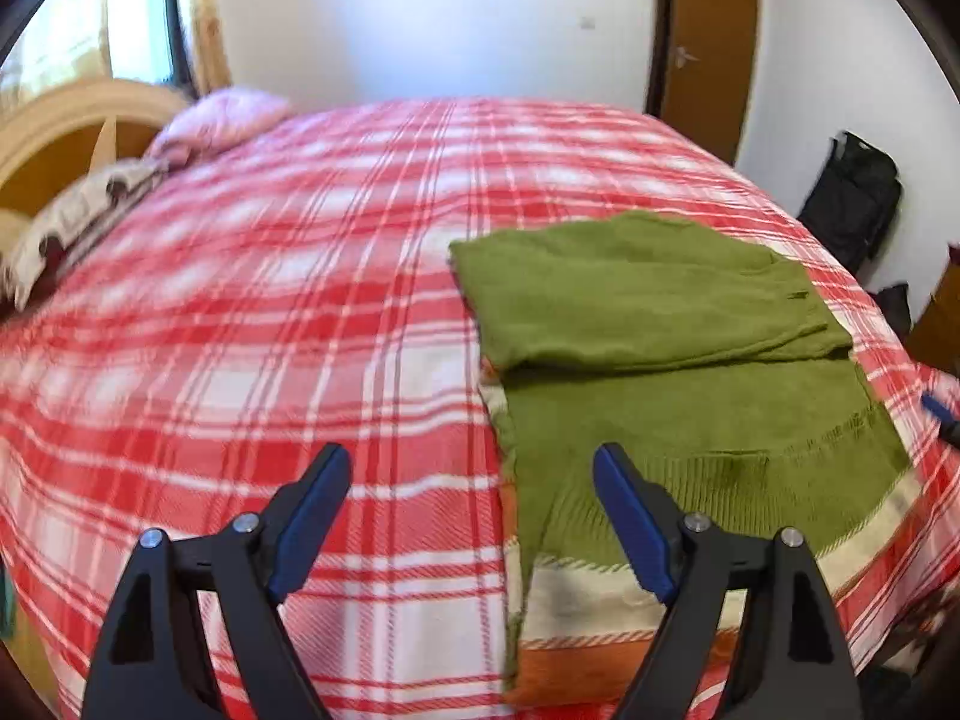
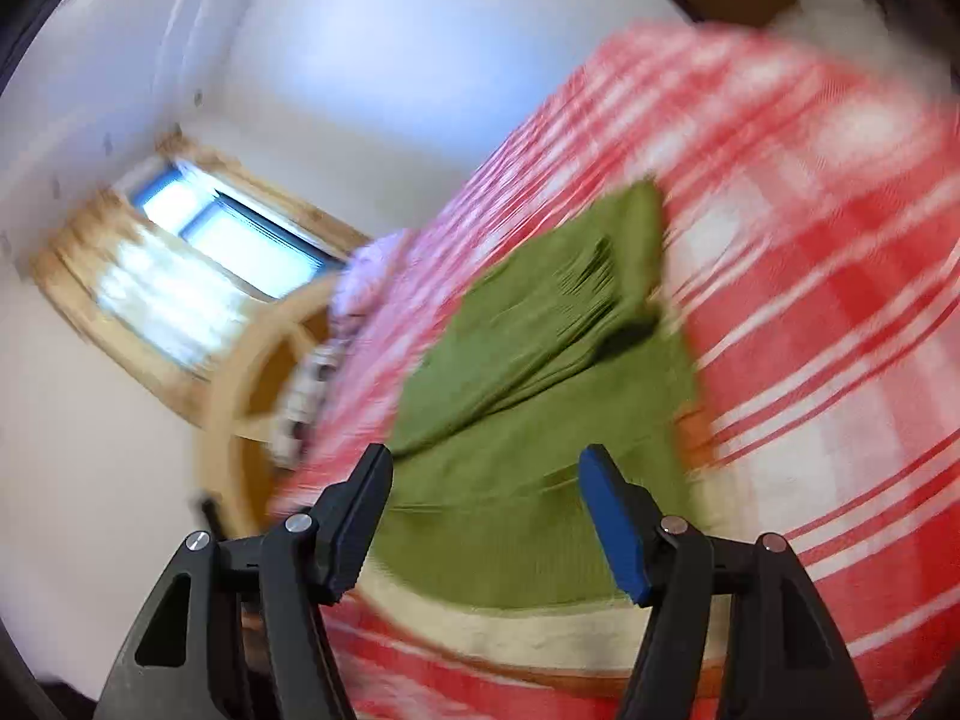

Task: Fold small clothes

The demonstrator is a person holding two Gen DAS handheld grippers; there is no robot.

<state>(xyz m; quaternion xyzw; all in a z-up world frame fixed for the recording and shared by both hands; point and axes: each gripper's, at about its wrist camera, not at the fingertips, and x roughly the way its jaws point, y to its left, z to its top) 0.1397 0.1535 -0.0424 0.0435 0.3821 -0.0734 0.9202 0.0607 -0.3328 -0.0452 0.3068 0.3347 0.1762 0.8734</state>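
Both grippers, left gripper [image 1: 472, 513] and right gripper [image 2: 485, 516], hung released and empty above the green garment [image 1: 660, 360], which lay half-folded on the plaid bed [image 1: 270, 330], presumably let go to settle the fold.

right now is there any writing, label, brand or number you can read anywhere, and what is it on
None: no readable text shows in either view.
green garment: a small dark mark near its far edge could be a tag, too small to read.
patterned pillow: a print, blurred, no letters made out.
small plate on the wall: too small and blurred to read.
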